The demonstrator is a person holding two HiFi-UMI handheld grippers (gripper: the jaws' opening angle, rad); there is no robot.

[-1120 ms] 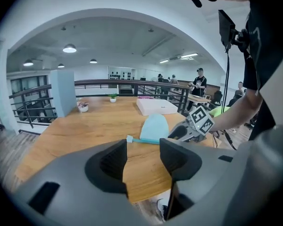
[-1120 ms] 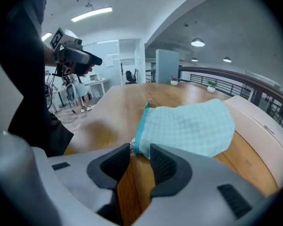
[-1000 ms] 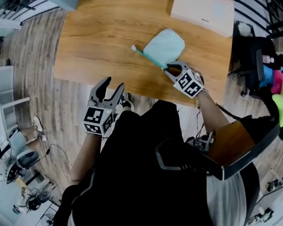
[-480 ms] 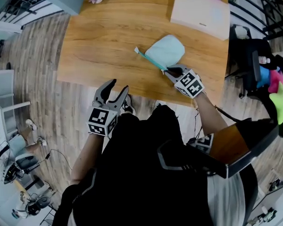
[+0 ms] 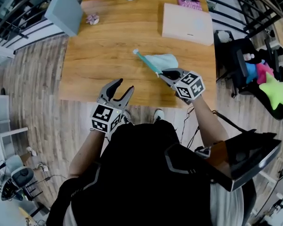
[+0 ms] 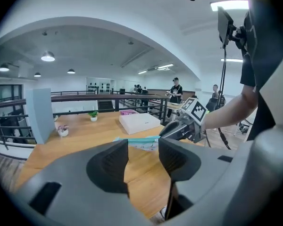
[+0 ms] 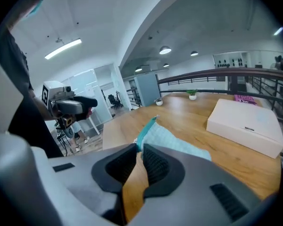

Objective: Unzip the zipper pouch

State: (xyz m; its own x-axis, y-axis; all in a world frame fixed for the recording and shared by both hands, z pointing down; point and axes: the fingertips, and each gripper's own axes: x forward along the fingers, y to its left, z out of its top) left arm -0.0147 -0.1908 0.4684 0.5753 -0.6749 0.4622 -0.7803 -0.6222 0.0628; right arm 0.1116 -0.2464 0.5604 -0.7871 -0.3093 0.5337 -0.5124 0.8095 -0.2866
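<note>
The right gripper, jaws just narrowed, pinches the teal zipper end of the zipper pouch at the table's near right side. The left gripper is wide and empty, its jaws just easing inward. It should brace the far end first, then pull straight along the zipper.

The left hand-held gripper points forward, its jaws wide apart after closing slightly, with nothing between them. The right hand-held gripper has its jaws nearly together, apparently pinching the pouch at its zip end. Both forearms reach forward.
</note>
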